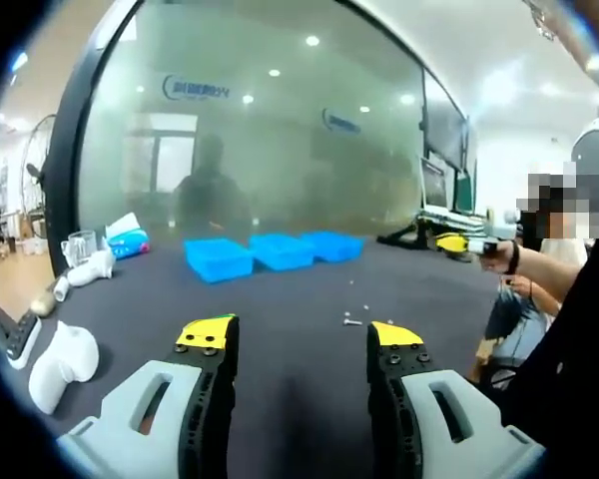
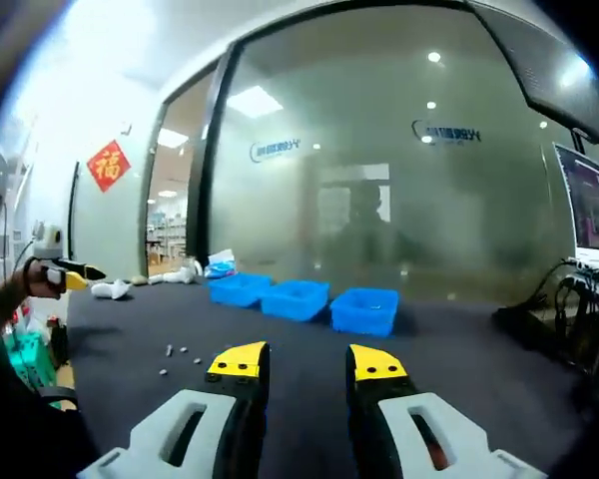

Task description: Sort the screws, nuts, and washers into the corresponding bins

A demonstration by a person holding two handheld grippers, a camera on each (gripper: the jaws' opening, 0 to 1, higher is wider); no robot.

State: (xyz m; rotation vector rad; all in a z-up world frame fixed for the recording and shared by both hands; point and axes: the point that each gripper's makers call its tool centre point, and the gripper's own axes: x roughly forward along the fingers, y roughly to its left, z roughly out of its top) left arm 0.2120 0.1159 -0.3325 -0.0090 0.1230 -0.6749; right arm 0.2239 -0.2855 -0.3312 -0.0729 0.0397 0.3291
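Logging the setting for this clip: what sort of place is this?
Probably an office or lab workspace. A frosted glass wall with a logo stands behind the dark table, computer monitors sit at one side, and three blue bins are set out.

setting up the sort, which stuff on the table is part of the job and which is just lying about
For the job:
- three blue bins
- small loose hardware pieces on the dark table
- left hand-held gripper, open
- right hand-held gripper, open

Lying about:
- white objects at the table edge
- clear cup
- blue packet

Both grippers — left gripper (image 1: 299, 344); right gripper (image 2: 301, 361) — agape
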